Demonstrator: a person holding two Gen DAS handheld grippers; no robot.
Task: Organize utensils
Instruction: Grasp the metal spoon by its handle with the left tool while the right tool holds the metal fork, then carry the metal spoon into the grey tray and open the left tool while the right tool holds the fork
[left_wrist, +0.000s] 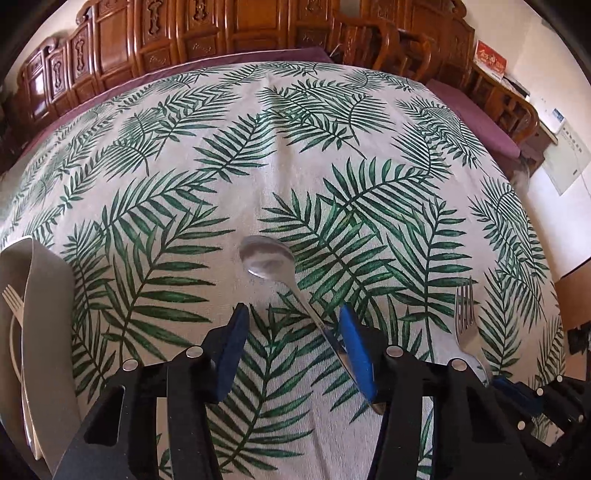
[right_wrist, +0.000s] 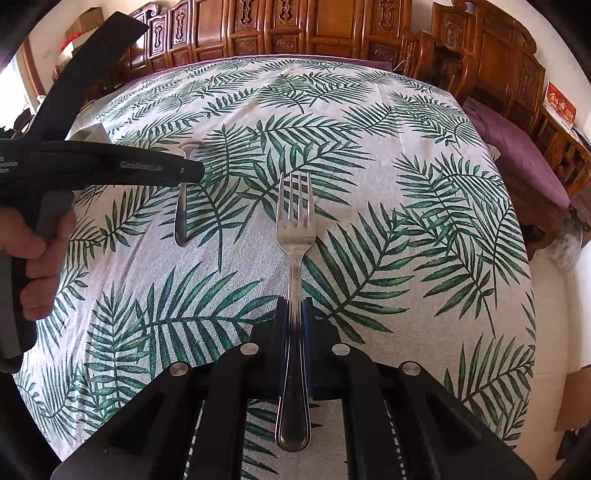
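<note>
My right gripper (right_wrist: 294, 306) is clamped on a fork (right_wrist: 295, 236), its blue pads pinching the handle about midway; the tines point away from me over the leaf-print cloth on the worktop (right_wrist: 406, 206), and the handle's end sticks back toward the camera. From the left wrist view I see that same fork (left_wrist: 466, 325) off to the right, with the right gripper (left_wrist: 517, 395) at its handle.

A spoon (left_wrist: 267, 256) lies on the cloth in front of my left gripper (left_wrist: 291, 314), bowl away from me, handle running back under the right-hand pad. The fingers of that gripper stand wide apart, holding nothing; I can't tell whether the pad touches the handle. In the right wrist view the spoon (right_wrist: 181, 214) lies left of the fork, its bowl partly hidden behind the left gripper's black body, which a hand (right_wrist: 40, 258) grips at the frame's left edge.

At the far left, a grey napkin (left_wrist: 48, 295) lies beside a second fork (left_wrist: 13, 299) and a white plate rim. Carved wooden chairs (right_wrist: 480, 55) and purple cushions ring the worktop.
</note>
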